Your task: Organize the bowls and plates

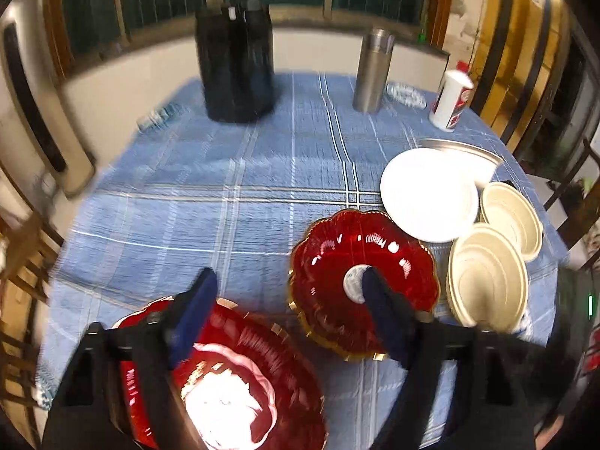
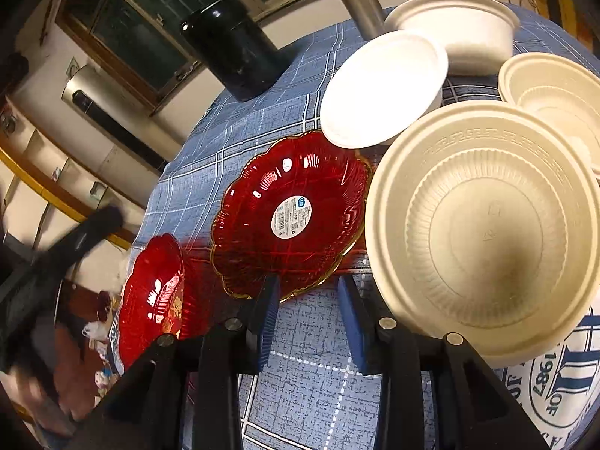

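Both grippers open, empty — left gripper hovers over two red plates, right gripper near cream bowls. Sorting seems barely begun — likely next: stack reds.

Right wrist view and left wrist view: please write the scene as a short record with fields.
surface: table with blue checked cloth
red plates: two; labelled plate, second plate
white plate, resting partly on a white bowl
cream bowls: near bowl, far bowl
left gripper: open, empty
right gripper: open, empty
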The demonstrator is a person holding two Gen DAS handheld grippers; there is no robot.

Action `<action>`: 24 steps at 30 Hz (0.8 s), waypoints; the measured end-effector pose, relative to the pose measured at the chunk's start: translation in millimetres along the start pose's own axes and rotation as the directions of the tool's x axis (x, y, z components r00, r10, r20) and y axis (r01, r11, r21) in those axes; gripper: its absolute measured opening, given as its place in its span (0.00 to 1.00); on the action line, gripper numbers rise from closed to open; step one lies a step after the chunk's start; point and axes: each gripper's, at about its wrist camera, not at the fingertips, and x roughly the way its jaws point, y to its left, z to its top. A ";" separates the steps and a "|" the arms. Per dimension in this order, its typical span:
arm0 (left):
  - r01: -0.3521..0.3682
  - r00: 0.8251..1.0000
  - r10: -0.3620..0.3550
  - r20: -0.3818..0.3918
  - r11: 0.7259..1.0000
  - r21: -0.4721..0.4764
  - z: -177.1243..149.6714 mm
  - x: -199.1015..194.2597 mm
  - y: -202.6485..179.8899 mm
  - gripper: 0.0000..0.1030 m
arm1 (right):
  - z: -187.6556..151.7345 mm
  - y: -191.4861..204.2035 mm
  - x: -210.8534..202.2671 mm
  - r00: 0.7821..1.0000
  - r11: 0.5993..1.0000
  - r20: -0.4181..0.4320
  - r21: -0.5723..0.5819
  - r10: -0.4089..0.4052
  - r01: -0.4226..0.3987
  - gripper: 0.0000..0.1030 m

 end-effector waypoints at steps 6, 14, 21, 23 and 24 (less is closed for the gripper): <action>0.009 0.993 -0.017 -0.119 0.998 -0.069 22.4 51.8 8.2 0.55 | -1.0 5.1 5.4 0.999 1.000 -0.033 0.001 -0.029 0.029 0.34; 0.050 0.977 -0.070 -0.199 0.994 -0.102 26.3 88.7 8.4 0.45 | -3.7 -1.5 18.1 0.997 0.997 -0.052 0.048 -0.065 0.068 0.34; 0.006 0.968 -0.029 -0.249 0.996 -0.093 28.9 112.4 3.2 0.25 | 3.5 -1.0 21.7 0.995 0.993 -0.030 0.068 -0.092 0.094 0.34; 0.002 0.966 -0.026 -0.256 0.996 -0.093 27.5 118.3 3.2 0.25 | 5.5 -1.9 22.0 0.994 0.992 -0.031 0.072 -0.102 0.104 0.34; 0.004 0.967 -0.027 -0.255 0.996 -0.089 26.7 119.0 2.8 0.25 | 6.3 -3.2 21.5 0.994 0.991 -0.033 0.077 -0.109 0.111 0.34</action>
